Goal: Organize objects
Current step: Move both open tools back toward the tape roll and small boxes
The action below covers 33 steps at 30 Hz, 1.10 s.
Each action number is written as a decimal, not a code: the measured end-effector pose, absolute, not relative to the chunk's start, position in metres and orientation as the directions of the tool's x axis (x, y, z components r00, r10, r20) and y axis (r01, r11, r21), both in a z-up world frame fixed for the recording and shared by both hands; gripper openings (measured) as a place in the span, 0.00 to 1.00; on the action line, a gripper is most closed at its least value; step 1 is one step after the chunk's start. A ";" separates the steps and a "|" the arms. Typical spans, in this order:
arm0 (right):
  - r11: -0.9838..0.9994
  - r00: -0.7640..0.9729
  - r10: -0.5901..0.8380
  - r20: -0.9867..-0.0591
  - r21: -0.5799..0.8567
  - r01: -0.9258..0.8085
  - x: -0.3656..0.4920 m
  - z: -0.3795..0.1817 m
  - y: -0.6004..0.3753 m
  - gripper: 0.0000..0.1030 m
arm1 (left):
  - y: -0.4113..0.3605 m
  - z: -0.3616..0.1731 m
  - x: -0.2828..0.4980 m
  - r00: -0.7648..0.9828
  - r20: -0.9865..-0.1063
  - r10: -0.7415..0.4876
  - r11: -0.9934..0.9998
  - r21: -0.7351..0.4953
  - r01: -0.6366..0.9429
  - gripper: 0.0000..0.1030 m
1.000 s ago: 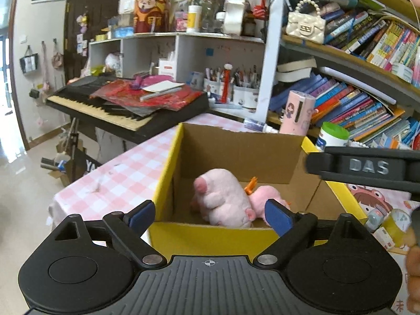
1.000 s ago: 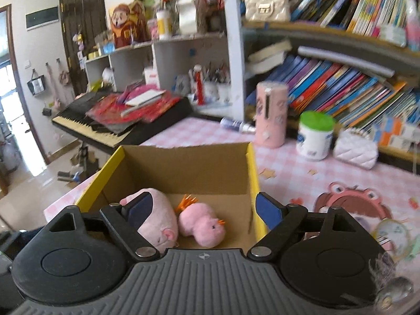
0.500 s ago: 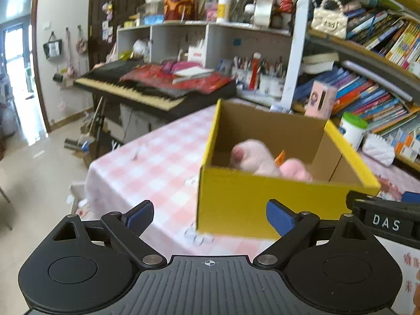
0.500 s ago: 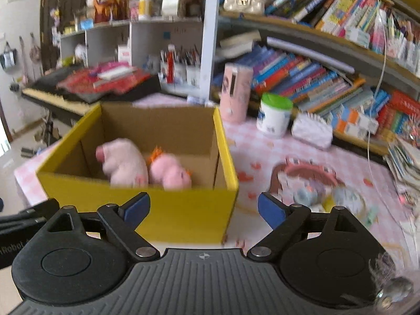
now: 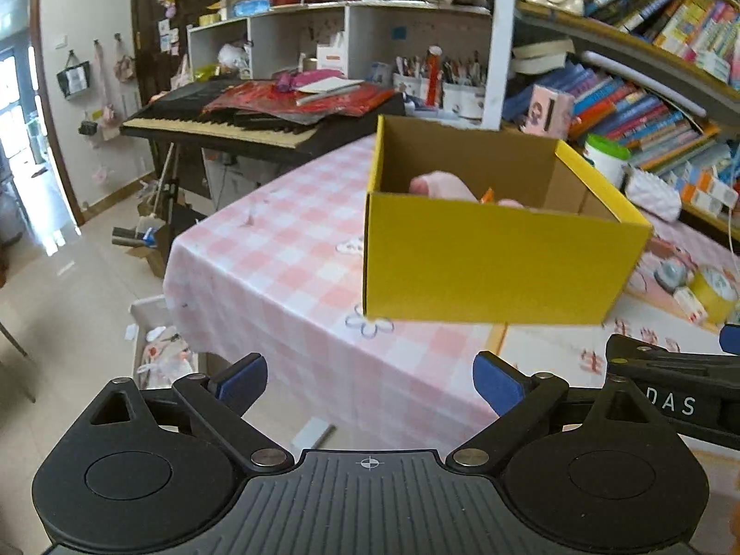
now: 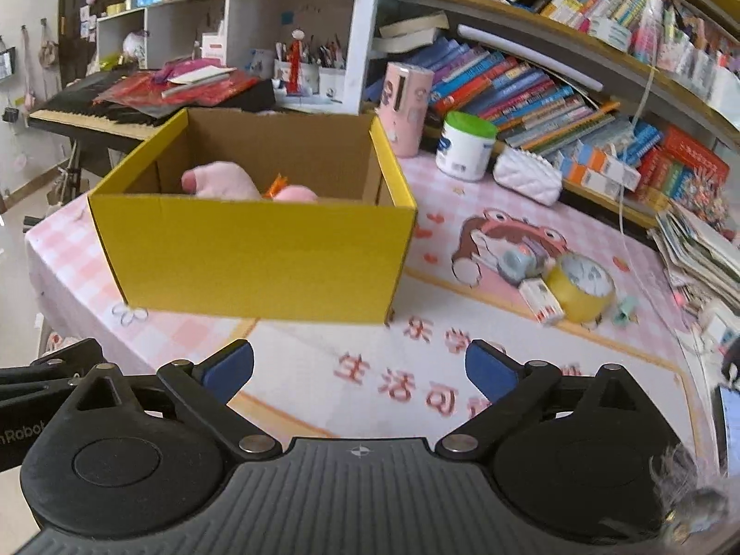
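Both grippers, left gripper (image 5: 369,381) and right gripper (image 6: 360,367), have just been spreading their fingers, nothing between them. Ahead of the fingers, the yellow box (image 6: 259,254) hides most of two pink plush toys (image 6: 222,180).

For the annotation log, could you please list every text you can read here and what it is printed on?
"DAS": on the right gripper, seen from the left wrist.
"nRobot", cut off at the edge: on the left gripper, seen from the right wrist.
"生活可": red characters on the table mat.
Book spines and jar labels: too small to read.
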State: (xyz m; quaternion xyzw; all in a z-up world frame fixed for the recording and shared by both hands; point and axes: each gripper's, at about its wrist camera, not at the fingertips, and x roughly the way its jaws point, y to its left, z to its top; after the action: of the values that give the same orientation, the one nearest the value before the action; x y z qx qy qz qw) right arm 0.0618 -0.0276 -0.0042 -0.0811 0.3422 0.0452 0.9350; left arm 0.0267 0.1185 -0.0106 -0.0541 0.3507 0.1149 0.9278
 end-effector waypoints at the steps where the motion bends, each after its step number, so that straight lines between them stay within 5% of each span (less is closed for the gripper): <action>1: 0.984 0.758 0.025 -0.652 -0.118 -0.133 0.058 -0.005 -0.029 0.97 | 0.118 -0.011 0.024 0.727 -0.666 0.169 0.970 -0.018 -0.242 0.95; 33: 0.979 0.697 -0.185 -0.693 -0.064 0.195 -0.017 -0.019 -0.118 0.98 | 0.043 -0.023 -0.001 0.706 -0.706 -0.060 0.996 0.002 0.086 0.95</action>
State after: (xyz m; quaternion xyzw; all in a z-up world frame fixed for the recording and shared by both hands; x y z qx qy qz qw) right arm -0.0167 -0.1183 -0.0185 0.0071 0.3755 -0.1031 0.9210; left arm -0.0011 0.0428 -0.0231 0.0174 0.3817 -0.0394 0.9233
